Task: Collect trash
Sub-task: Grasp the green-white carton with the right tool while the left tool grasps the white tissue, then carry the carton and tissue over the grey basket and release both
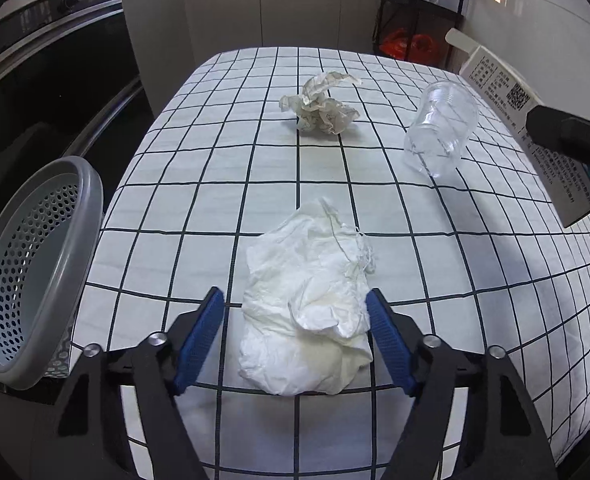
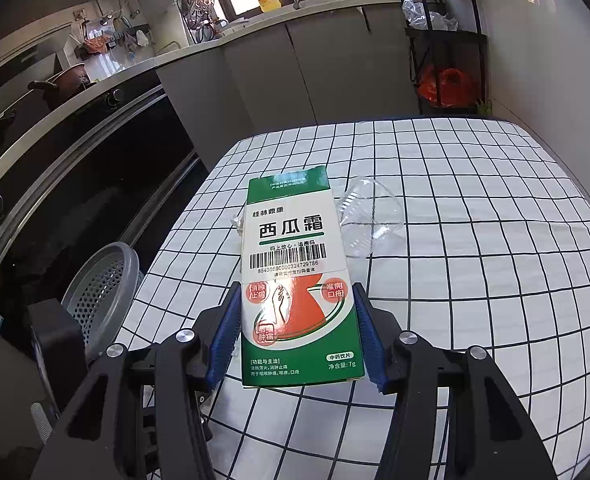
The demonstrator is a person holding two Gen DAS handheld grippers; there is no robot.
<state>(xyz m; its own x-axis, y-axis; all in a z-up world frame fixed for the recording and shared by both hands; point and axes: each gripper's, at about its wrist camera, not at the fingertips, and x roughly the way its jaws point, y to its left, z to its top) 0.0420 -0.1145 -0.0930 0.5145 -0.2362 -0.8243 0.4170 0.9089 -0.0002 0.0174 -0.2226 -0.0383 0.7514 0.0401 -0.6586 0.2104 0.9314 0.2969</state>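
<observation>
A crumpled white tissue (image 1: 307, 312) lies on the checked tablecloth (image 1: 455, 280) between the blue pads of my left gripper (image 1: 295, 304). The right pad touches its edge, while a small gap shows at the left pad (image 1: 203, 332). My right gripper (image 2: 299, 312) is shut on a green and white carton (image 2: 299, 280) and holds it above the table; the carton (image 1: 507, 96) also shows at the right of the left wrist view. A clear plastic cup (image 1: 441, 128) lies on its side, and a ball of crumpled paper (image 1: 319, 108) sits farther back.
A grey perforated basket (image 1: 35, 272) stands off the table's left edge, also visible as basket (image 2: 103, 288). A dark oven front (image 1: 47, 100) runs along the left. A black shelf with red bags (image 2: 443, 84) stands at the back right.
</observation>
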